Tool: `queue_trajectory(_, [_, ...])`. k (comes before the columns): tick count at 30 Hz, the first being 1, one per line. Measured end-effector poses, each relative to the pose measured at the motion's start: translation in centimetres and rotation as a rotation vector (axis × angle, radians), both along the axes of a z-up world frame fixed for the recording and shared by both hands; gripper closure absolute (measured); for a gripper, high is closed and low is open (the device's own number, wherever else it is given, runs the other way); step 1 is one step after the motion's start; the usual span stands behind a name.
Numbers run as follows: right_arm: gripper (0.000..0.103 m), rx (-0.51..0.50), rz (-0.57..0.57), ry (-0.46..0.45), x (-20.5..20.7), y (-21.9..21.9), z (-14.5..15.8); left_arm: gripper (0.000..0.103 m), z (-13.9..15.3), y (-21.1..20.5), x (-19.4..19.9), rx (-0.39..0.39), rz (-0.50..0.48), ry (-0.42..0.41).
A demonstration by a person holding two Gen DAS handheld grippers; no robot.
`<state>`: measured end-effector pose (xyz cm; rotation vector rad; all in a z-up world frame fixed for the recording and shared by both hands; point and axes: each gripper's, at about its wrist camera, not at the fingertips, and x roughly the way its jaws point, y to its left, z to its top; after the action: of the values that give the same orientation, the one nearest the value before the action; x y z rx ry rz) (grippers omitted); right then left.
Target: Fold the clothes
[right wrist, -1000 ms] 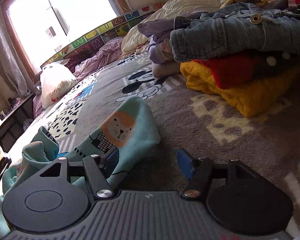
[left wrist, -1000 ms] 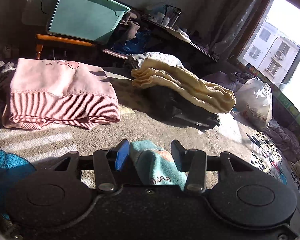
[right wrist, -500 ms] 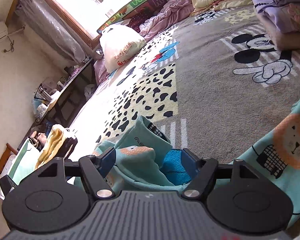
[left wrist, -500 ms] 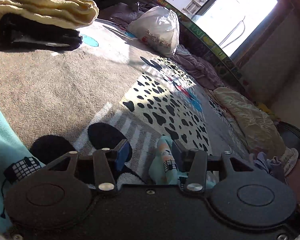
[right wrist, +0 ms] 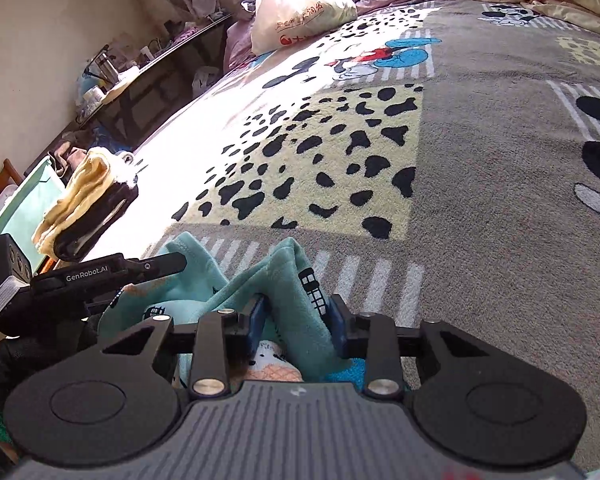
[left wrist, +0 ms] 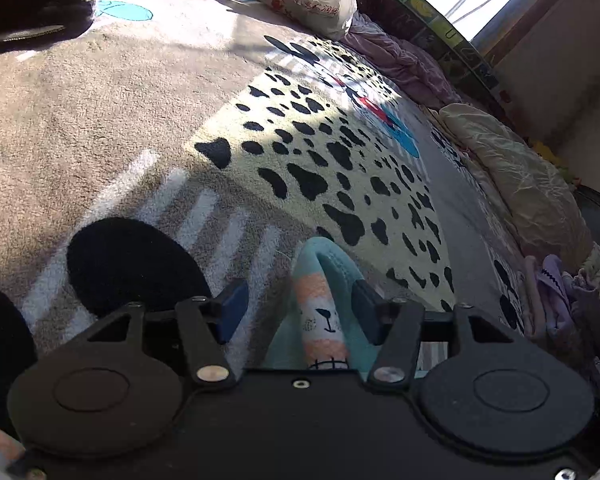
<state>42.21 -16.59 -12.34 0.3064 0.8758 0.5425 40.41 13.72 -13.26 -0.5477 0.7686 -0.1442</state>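
A teal child's garment with lion and building prints lies crumpled on the cartoon-print blanket (left wrist: pixel 100 120). In the left wrist view a raised fold of the garment (left wrist: pixel 324 280) stands between the fingers of my left gripper (left wrist: pixel 296 308), which is open; the fold leans on the right finger and the left finger is clear of it. In the right wrist view my right gripper (right wrist: pixel 296 320) is shut on another bunched fold of the garment (right wrist: pixel 296 276). The left tool's black body (right wrist: pixel 88 280) lies just to the left of it, over the same cloth.
A white plastic bag (right wrist: pixel 300 8) sits at the far edge of the blanket. A folded yellow-and-black stack (right wrist: pixel 84 200) lies at the left, by a teal box (right wrist: pixel 20 200). A cream quilt (left wrist: pixel 520 168) and purple clothes (left wrist: pixel 552 292) line the right side.
My right gripper's fingers have closed from wide apart onto a fold of the teal garment. Both grippers have turned toward the spotted patch; the left stays open.
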Motion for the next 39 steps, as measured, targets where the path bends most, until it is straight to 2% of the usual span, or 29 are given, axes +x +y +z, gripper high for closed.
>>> queue_trajectory(1, [0.079, 0.014, 0.000, -0.004, -0.1, -0.1, 0.0, 0.085, 0.1, -0.4, 0.0, 0.019, -0.033, -0.013])
queue_trajectory(3, [0.083, 0.061, -0.012, -0.028, -0.4, -0.6, 0.5, 0.096, 0.4, -0.7, -0.4, 0.017, -0.078, -0.052])
queue_trajectory(4, [0.085, 0.096, -0.028, -0.070, -0.9, -1.2, 1.2, 0.098, 0.7, -0.7, -0.8, 0.029, -0.084, -0.089])
queue_trajectory(7, [0.087, 0.197, -0.100, -0.264, -3.5, -3.4, 4.1, 0.098, 3.0, 0.4, -2.9, -0.075, -0.085, -0.283])
queue_trajectory(8, [0.087, 0.206, -0.127, -0.300, -4.2, -4.0, 4.6, 0.098, 3.8, 0.9, -3.7, -0.106, -0.075, -0.356])
queue_trajectory(9, [0.087, 0.193, -0.151, -0.298, -4.5, -4.5, 4.7, 0.098, 4.7, 1.8, -4.9, -0.152, -0.062, -0.457])
queue_trajectory(11, [0.074, 0.165, -0.202, -0.275, -4.8, -5.6, 4.6, 0.098, 5.2, 3.1, -6.0, -0.212, -0.042, -0.517])
queue_trajectory(12, [0.071, 0.155, -0.231, -0.237, -4.7, -6.1, 4.2, 0.098, 5.4, 3.8, -6.5, -0.237, -0.032, -0.543])
queue_trajectory(15, [0.057, 0.215, -0.299, -0.145, -4.6, -7.6, 3.0, 0.098, 3.9, 4.1, -5.9, -0.137, -0.029, -0.405])
queue_trajectory(16, [0.047, 0.234, -0.313, -0.128, -4.5, -7.8, 2.7, 0.098, 3.5, 4.2, -5.7, -0.107, -0.029, -0.360])
queue_trajectory(18, [0.044, 0.249, -0.310, -0.104, -4.0, -7.4, 2.1, 0.098, 2.4, 4.5, -5.4, -0.129, -0.029, -0.311])
queue_trajectory(20, [0.036, 0.217, -0.272, -0.073, -2.8, -5.8, 1.8, 0.098, 2.4, 4.4, -5.3, -0.130, -0.032, -0.307])
queue_trajectory(24, [0.033, 0.067, -0.201, -0.025, 0.1, -2.0, 1.5, 0.098, 2.3, 4.3, -5.2, -0.133, -0.039, -0.299])
queue_trajectory(27, [0.033, -0.037, -0.166, 0.005, 2.6, 0.0, 0.8, 0.098, 1.8, 4.6, -4.5, -0.135, -0.021, -0.260])
queue_trajectory(30, [0.033, -0.040, -0.136, 0.046, 4.7, 0.4, -0.5, 0.098, 1.6, 4.9, -3.9, -0.142, -0.020, -0.238])
queue_trajectory(33, [0.055, 0.068, -0.122, 0.052, 5.0, -0.1, -1.6, 0.098, 1.0, 5.0, -2.8, -0.144, -0.025, -0.202])
queue_trajectory(34, [0.071, 0.125, -0.120, 0.031, 4.4, -0.6, -1.7, 0.098, 0.7, 4.9, -2.5, -0.144, -0.030, -0.188])
queue_trajectory(35, [0.083, 0.173, -0.118, -0.011, 3.5, -1.0, -1.6, 0.098, 0.6, 4.7, -2.2, -0.138, -0.049, -0.192])
queue_trajectory(36, [0.086, 0.208, -0.118, -0.078, 2.5, -1.5, -1.2, 0.098, 0.4, 4.4, -2.0, -0.132, -0.069, -0.197])
queue_trajectory(38, [0.092, 0.301, -0.148, -0.244, -0.3, -3.4, 0.0, 0.098, 0.9, 4.1, -2.4, -0.145, -0.111, -0.303])
queue_trajectory(39, [0.094, 0.336, -0.171, -0.315, -1.4, -4.3, 0.6, 0.098, 1.6, 4.3, -3.0, -0.177, -0.108, -0.397])
